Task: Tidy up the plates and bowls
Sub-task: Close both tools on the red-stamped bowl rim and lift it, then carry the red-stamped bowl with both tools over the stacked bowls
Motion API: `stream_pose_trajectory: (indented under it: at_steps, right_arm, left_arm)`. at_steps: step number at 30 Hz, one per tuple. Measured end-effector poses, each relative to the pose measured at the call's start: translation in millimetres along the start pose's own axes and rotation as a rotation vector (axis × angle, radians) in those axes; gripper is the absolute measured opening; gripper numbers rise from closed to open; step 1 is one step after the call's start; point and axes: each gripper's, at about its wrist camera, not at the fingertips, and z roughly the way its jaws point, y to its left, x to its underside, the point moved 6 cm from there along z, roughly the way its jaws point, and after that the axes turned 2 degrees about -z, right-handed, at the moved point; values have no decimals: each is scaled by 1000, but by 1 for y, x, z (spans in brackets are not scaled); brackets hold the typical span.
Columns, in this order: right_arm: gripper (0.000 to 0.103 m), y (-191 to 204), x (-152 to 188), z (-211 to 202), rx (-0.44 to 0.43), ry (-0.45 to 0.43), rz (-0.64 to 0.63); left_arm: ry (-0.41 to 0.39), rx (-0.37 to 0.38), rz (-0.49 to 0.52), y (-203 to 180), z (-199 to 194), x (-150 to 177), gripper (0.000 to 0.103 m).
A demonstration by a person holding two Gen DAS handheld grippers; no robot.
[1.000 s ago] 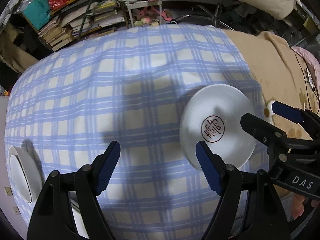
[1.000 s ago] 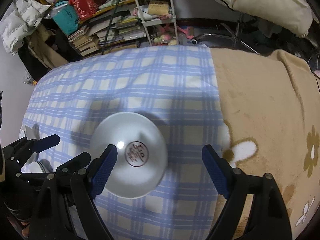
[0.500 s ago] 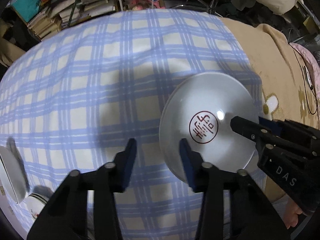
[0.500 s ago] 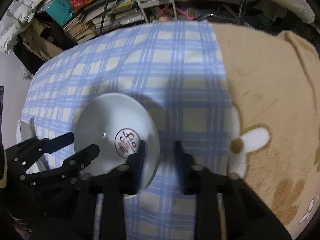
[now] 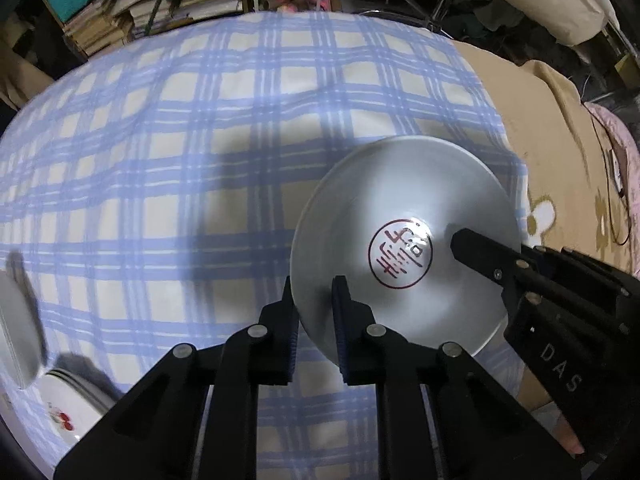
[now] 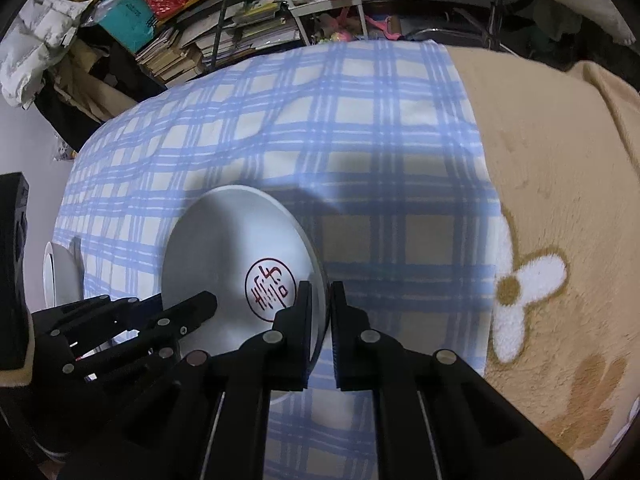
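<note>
A white plate (image 5: 400, 200) with a red round seal at its centre lies on the blue plaid cloth (image 5: 200, 140). My left gripper (image 5: 314, 300) has its jaws closing on the plate's left rim, and the pads touch it on both sides. The right gripper (image 6: 322, 300) is shut on the opposite rim of the same plate (image 6: 224, 240). In the left wrist view one of the right gripper's fingers (image 5: 480, 252) reaches over the plate from the right. In the right wrist view the left gripper's fingers (image 6: 192, 308) show at the plate's near left.
More white dishes (image 5: 18, 328) stand at the cloth's left edge, with a cherry-patterned bowl (image 5: 68, 404) beside them. A beige flowered blanket (image 6: 560, 200) covers the right side. Stacked books and shelves (image 6: 200, 40) crowd the far edge.
Both grippers went from wide open to closed on opposite rims of the plate. Both cameras sank closer, so the plate looks larger.
</note>
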Motion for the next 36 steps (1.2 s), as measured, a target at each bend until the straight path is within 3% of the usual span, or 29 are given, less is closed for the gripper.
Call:
stream_pose_trajectory:
  at_steps: [7,15,36]
  right_arm:
    - [10,24,-6,-12,-29,-32,-14]
    - [11,79,-10,-25,-80,-65,-67]
    - [10,222,-2,-16,-139,-54,-228]
  left_arm:
    - [-53,-7,-28,29,-31,-1,16]
    - [-115,-51,-68,78,-71,13,16]
    - [-166,-108,-218,205,-109,47,17]
